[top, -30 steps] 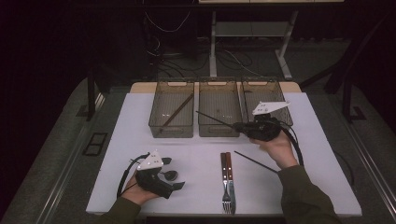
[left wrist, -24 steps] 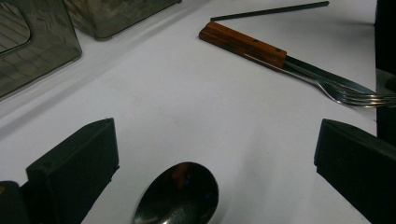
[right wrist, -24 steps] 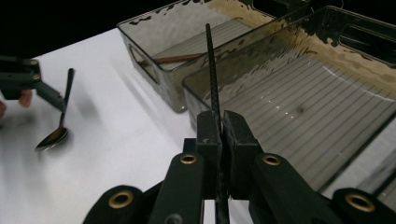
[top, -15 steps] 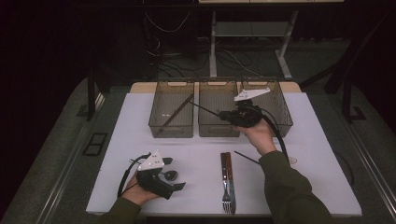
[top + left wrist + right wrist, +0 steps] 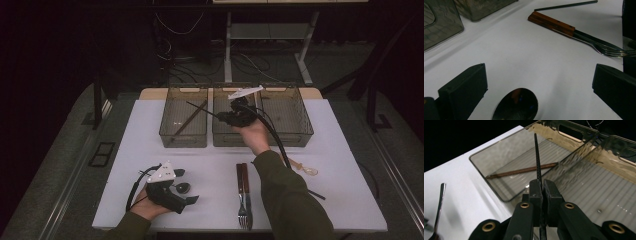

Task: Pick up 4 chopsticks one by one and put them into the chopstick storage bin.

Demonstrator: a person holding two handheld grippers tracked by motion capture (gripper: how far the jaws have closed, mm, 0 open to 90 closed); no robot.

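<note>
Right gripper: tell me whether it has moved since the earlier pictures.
Yes. The right gripper, shut on a black chopstick, has shifted leftward in the high view, from over the right bin to the middle bin.

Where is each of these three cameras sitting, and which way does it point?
High view: above the person's side, looking forward and down on the white table; both forearms and hands show.
Left gripper view: rides the left gripper, low over the table, facing a spoon between its open jaws.
Right gripper view: rides the right gripper, facing the left bin along the black chopstick it clamps.
Shared: high and left gripper views both show the wooden-handled fork.
</note>
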